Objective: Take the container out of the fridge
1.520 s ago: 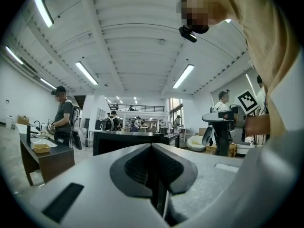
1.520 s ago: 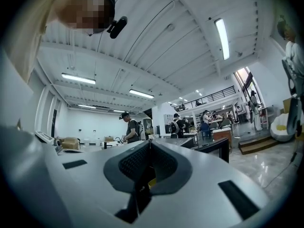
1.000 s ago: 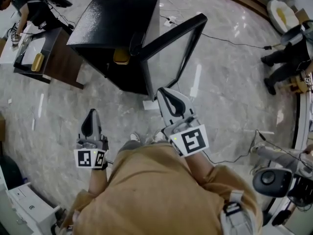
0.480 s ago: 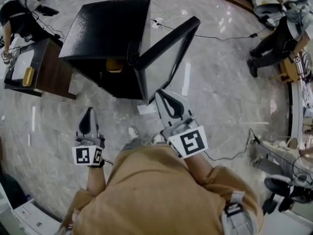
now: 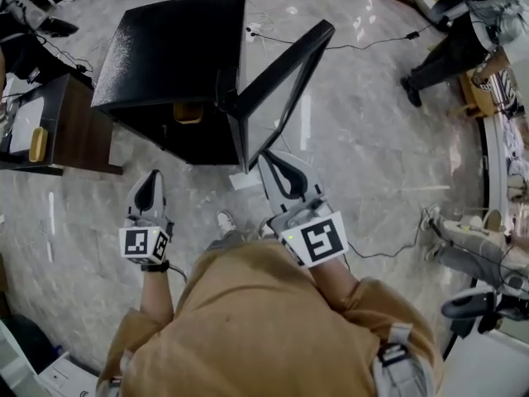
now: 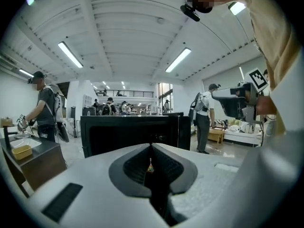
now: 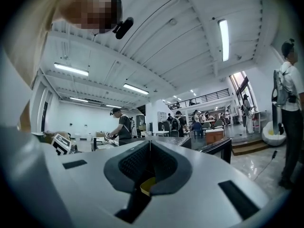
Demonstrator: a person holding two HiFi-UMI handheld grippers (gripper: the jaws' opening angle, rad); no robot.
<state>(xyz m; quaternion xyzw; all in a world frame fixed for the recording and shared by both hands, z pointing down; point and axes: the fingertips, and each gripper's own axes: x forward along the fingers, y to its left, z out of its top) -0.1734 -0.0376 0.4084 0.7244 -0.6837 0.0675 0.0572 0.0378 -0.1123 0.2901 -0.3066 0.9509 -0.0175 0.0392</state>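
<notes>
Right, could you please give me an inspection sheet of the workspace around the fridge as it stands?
Surface: pale marble floor.
Job's things: black fridge stands on the floor with its door swung open; yellow container inside, not yet taken out.
Clutter: white flat piece on the floor by the door's lower corner.
Grippers: left gripper and right gripper both shut, nothing between the jaws, held short of the fridge.
Cables: black cable runs across the floor beyond the fridge.
Surroundings: dark desk at the left; a person at the upper right.
</notes>
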